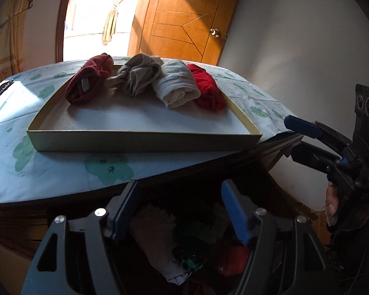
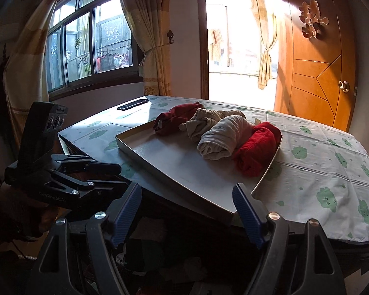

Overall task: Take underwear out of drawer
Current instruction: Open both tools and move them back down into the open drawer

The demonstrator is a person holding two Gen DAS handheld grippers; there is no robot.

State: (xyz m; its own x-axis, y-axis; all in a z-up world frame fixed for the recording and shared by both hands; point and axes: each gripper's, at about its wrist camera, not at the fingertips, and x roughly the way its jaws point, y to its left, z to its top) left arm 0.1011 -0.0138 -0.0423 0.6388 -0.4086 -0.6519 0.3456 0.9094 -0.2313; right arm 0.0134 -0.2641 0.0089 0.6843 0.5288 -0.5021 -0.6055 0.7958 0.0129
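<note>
Underwear in two places: four rolled pieces lie in a shallow tray (image 1: 145, 137) on the table (image 1: 61, 172), and a loose heap (image 1: 174, 241) fills the open drawer (image 2: 160, 245) below the table's front edge. Along the tray's far side sit a dark red roll (image 1: 86, 83), a knotted beige roll (image 1: 137, 78), a cream roll (image 1: 174, 86) and a bright red roll (image 1: 209, 88). Each roll's long axis runs from the tray's far wall toward the viewer, open ends facing the drawer side; the row itself runs across the tray. Garments in the drawer are crumpled, so no axis can be read.

The left gripper (image 1: 179, 211) hangs over the heap with jaws spread and nothing between the pads. The right gripper (image 2: 187, 211) points at the table's edge beside the tray corner, jaws likewise spread and empty; in the left view it appears at the right (image 1: 305, 132), held by a hand (image 1: 332, 206).

Step in hand, by judgement: reaching for the next piece. The next move calls for lowering one gripper into the dim drawer, singling out one garment from the tangle, and closing on a fold thick enough to lift it free.
</note>
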